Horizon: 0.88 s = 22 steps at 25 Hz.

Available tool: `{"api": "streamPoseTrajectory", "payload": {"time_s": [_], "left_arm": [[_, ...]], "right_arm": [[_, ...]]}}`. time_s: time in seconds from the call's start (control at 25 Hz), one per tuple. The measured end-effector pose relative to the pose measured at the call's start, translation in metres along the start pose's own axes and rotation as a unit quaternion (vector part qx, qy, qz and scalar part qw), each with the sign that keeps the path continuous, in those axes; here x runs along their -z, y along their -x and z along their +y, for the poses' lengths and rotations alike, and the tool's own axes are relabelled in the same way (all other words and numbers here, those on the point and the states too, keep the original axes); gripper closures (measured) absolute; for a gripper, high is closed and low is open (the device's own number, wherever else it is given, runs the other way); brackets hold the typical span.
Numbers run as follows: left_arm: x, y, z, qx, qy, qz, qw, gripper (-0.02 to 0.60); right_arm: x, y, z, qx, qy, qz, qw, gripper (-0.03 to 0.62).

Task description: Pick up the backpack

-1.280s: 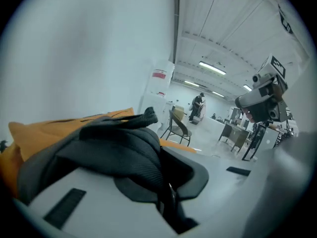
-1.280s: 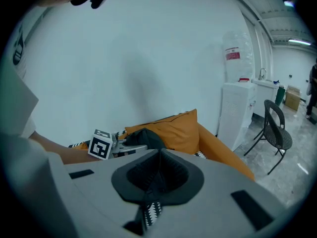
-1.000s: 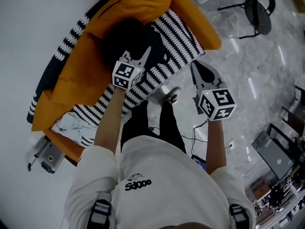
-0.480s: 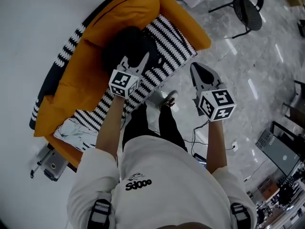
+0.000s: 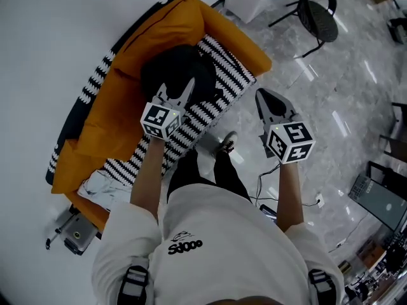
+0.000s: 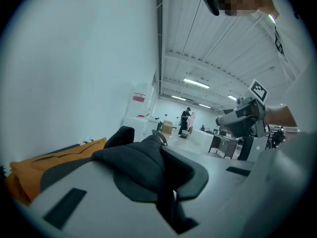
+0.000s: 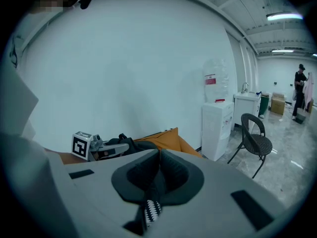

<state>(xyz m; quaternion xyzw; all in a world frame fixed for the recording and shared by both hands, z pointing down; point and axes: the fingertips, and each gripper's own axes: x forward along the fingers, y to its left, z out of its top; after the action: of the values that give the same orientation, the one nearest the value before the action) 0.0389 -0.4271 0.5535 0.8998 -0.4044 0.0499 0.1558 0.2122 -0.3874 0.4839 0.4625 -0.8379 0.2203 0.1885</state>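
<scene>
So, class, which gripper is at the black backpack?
The left gripper: its fingers are shut on the backpack on the sofa; the right gripper, shut and empty, hangs beside the sofa.

Matt black cloth backpack (image 5: 173,65); glossy polished stone floor (image 5: 331,100).

— Where does the head view sit?
— Above the person (image 5: 216,246), looking steeply down on the sofa (image 5: 82,164).
— And the gripper views?
— Close behind their own jaws: left faces down the hall (image 6: 183,125), right faces the white wall (image 7: 124,73). All three catch the orange cushion (image 5: 168,27).
</scene>
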Motion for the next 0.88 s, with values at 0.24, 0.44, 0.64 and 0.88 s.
{"api": "streamPoseTrajectory", "payload": {"time_s": [0.24, 0.44, 0.64, 0.88], "left_arm": [[-0.053, -0.002, -0.03, 0.034, 0.012, -0.041, 0.9985, 0.545], [-0.097, 0.0, -0.058, 0.06, 0.003, -0.073, 0.9956, 0.545], [-0.148, 0.007, -0.079, 0.069, -0.024, -0.106, 0.9917, 0.545], [-0.207, 0.021, -0.107, 0.062, -0.042, -0.156, 0.9849, 0.543]], "right_arm": [[-0.033, 0.031, -0.005, 0.016, 0.008, -0.035, 0.999, 0.557], [-0.063, 0.059, -0.01, 0.032, 0.011, -0.068, 0.997, 0.557], [-0.097, 0.089, -0.01, 0.047, 0.036, -0.105, 0.993, 0.557], [-0.127, 0.119, -0.003, 0.053, 0.059, -0.14, 0.987, 0.557]]}}
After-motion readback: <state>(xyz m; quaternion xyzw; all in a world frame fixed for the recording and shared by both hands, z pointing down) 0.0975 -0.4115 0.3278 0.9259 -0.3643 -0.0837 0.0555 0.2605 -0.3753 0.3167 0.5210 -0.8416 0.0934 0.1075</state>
